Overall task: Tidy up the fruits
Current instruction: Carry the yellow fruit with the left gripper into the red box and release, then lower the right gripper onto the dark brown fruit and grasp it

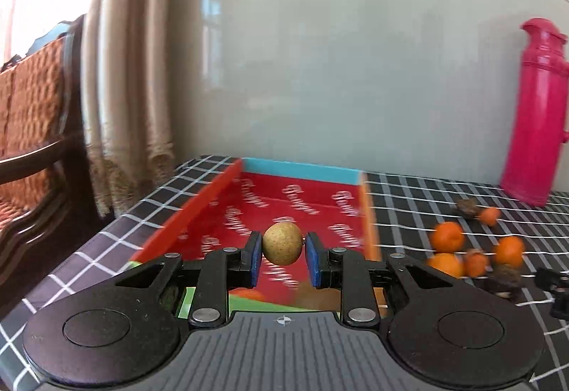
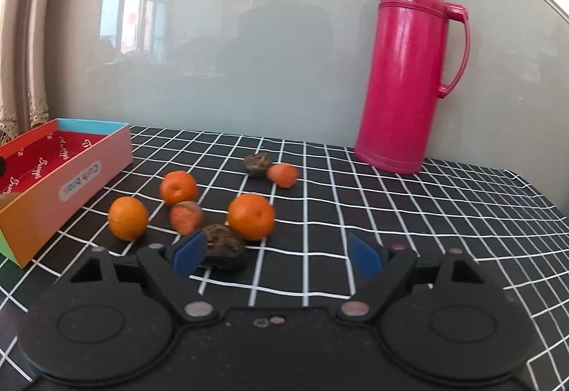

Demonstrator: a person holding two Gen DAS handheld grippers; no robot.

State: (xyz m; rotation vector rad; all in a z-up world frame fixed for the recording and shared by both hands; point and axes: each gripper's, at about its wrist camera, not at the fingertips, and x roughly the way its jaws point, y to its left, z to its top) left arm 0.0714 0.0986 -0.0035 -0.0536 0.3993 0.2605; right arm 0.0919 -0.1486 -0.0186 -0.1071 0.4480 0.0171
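Observation:
In the left wrist view my left gripper (image 1: 282,245) is shut on a small tan round fruit (image 1: 282,244), held above the red inside of an open box (image 1: 213,188). To its right, several oranges (image 1: 446,236) lie blurred on the cloth. In the right wrist view my right gripper (image 2: 275,254) stands open over the checked cloth, nothing pressed between its blue pads (image 2: 188,252). A dark wrinkled fruit (image 2: 224,245) lies just beside the left pad. Oranges (image 2: 251,216) (image 2: 128,218) (image 2: 178,187) and two small reddish fruits (image 2: 185,216) (image 2: 282,175) lie beyond, with another dark fruit (image 2: 258,164).
A tall pink thermos jug (image 2: 405,71) stands at the back right against a glossy grey wall. The box (image 2: 67,177) sits at the table's left end. A chair with an orange cushion (image 1: 32,128) and a curtain (image 1: 128,71) are past the table's left edge.

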